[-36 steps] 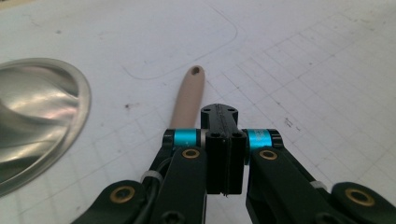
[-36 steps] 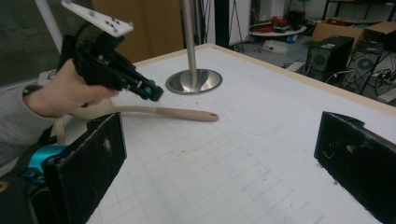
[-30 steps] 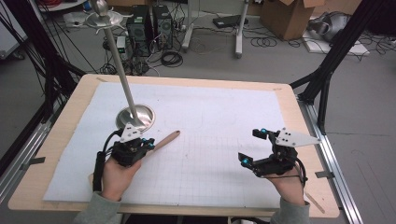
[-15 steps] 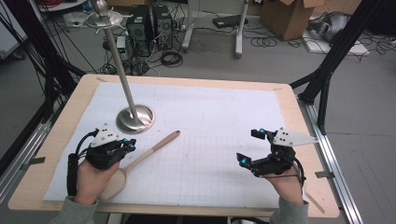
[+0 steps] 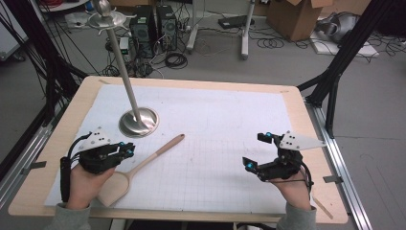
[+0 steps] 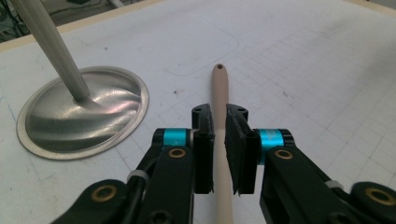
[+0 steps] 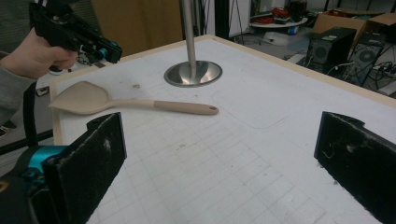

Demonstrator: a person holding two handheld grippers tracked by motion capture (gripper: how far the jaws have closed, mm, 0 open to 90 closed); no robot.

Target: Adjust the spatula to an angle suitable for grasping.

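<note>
Fingers of the left gripper (image 6: 218,154) stand a narrow way apart, having just been opening, with the handle of the wooden spatula (image 6: 220,100) running between them. In the left gripper view a thin gap seems to show on either side of the handle, so the pads look to be off it, though the angle makes that hard to judge. The handle's holed tip lies beyond the fingertips, and the blade (image 5: 114,186) lies back under the left hand (image 5: 84,184), flat on the table (image 5: 201,84).

From above, the left gripper (image 5: 125,151) sits just beside the spatula (image 5: 143,165), over the stretch where blade meets handle. The round metal base of the stand (image 5: 139,122) lies near, just ahead of these fingers and to their left, its pole rising tilted away.

The right gripper (image 5: 258,151) has its fingers spread wide with nothing between them. The spatula (image 7: 135,103) lies well apart from it, ahead across the white gridded mat (image 7: 243,154), the stand's base (image 7: 193,73) farther on.
</note>
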